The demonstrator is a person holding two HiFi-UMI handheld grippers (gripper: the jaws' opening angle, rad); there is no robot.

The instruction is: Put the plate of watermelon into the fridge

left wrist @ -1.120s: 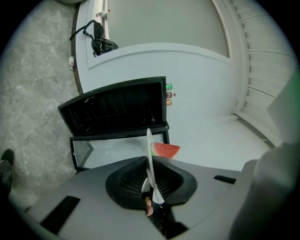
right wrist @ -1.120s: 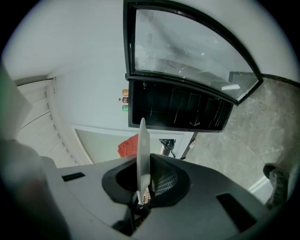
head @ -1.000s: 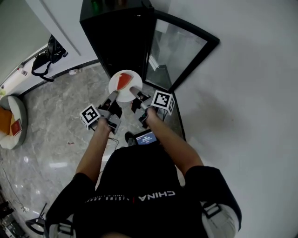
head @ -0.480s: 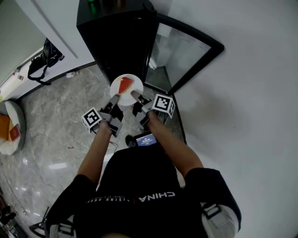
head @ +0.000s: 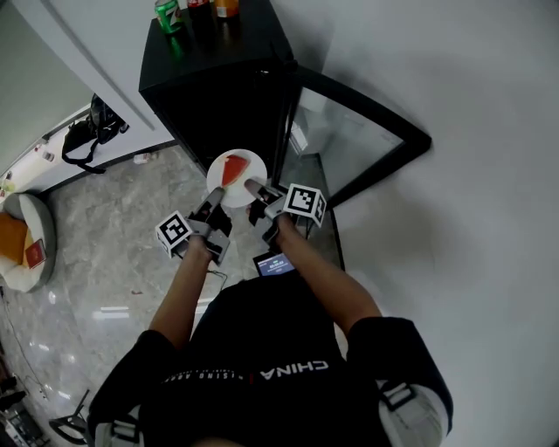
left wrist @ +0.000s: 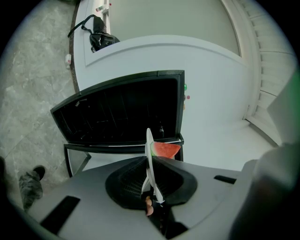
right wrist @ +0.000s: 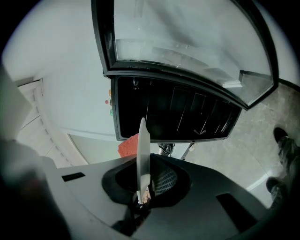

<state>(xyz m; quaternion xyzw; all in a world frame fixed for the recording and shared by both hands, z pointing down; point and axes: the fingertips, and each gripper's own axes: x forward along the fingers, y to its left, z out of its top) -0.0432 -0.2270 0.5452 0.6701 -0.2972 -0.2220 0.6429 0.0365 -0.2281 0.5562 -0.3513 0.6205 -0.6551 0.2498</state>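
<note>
Holding the white plate (head: 256, 166) from both sides, we keep the left gripper (head: 212, 197) clenched on its left rim and the right gripper (head: 255, 187) clenched on its right rim. A red watermelon slice (head: 231, 167) lies on the plate, which we carry above the floor just in front of the black fridge (head: 218, 96). The fridge's glass door (head: 349, 140) stands swung open at our right. Cans (head: 188, 10) stand on the fridge top.

- Light is bright and even; the marble floor (head: 105, 262) shows soft pale reflections.
- The fridge (head: 218, 96) interior is very dark.
- Both gripper views curve at the edges, with black corners.
</note>
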